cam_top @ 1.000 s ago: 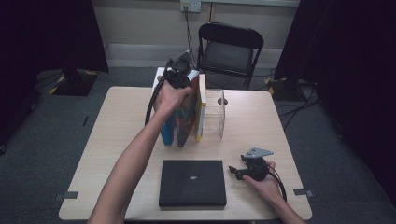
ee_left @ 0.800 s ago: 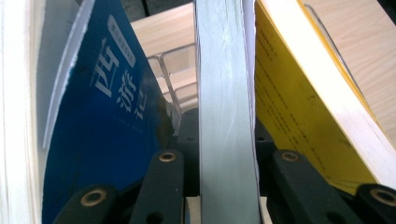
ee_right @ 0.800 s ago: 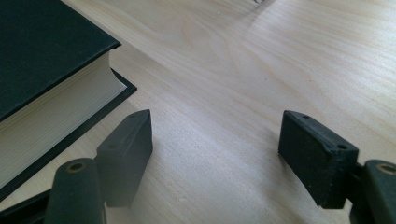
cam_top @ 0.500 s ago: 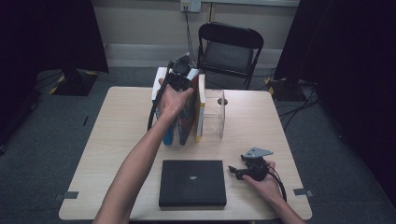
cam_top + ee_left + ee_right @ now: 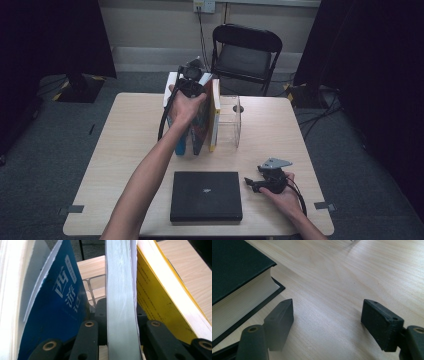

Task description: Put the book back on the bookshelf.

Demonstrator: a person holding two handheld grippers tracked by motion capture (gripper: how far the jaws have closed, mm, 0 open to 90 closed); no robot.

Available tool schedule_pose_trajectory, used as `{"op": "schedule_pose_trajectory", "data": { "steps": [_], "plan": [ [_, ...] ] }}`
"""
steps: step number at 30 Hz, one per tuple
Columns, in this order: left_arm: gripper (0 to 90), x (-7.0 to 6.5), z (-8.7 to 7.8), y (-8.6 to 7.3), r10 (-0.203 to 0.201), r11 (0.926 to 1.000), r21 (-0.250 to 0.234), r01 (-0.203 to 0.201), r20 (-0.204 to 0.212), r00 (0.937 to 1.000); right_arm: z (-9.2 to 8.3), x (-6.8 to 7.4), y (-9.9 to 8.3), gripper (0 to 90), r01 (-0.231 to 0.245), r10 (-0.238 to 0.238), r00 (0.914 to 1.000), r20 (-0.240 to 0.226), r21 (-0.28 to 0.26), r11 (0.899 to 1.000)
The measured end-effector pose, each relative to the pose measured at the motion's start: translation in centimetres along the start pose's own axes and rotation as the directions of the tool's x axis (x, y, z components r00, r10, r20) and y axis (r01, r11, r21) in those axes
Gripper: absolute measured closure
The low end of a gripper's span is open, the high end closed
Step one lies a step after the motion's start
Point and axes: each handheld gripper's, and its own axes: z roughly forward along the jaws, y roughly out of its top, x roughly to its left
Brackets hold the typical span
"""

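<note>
Several books stand upright in a row at the table's far middle, held up by a clear acrylic bookend [image 5: 231, 122]. My left gripper [image 5: 192, 80] reaches down onto their top edges and is shut on a thin book with a grey-blue page edge [image 5: 120, 290]. In the left gripper view, my left gripper [image 5: 121, 326] has a blue book [image 5: 62, 302] on one side of that thin book and a yellow book [image 5: 155, 295] on the other. My right gripper [image 5: 251, 183] rests open on the table. A black hardcover book [image 5: 205, 196] lies flat just to its left, apart from the fingers.
A white book [image 5: 11, 290] leans at the outer end of the row. The wooden table [image 5: 130, 135] has bare room left and right of the books. A black folding chair [image 5: 245, 50] stands behind the far edge. Between my right gripper [image 5: 329, 315] jaws lies bare wood, with the black book [image 5: 234, 270] beside them.
</note>
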Motion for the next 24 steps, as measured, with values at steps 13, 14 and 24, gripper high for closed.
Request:
{"op": "schedule_pose_trajectory", "data": {
  "steps": [13,14,24],
  "plan": [
    [52.7,0.3,-0.4,-0.5,-0.005,0.9999,-0.010,0.006,0.040,0.9992,0.0,0.0,0.0,26.1,0.001,-0.001,1.0000,0.001,0.001,1.000],
    [51.4,0.4,-0.5,-0.6,-0.017,0.9995,-0.027,0.018,0.044,0.9989,0.0,0.0,0.0,26.1,0.001,-0.001,1.0000,0.001,0.001,1.000],
    [44.5,0.7,-1.7,-0.7,-0.012,0.9986,-0.052,0.014,0.033,0.9994,0.0,0.0,0.0,26.1,0.001,-0.001,1.0000,0.001,0.001,1.000]
  ]
}}
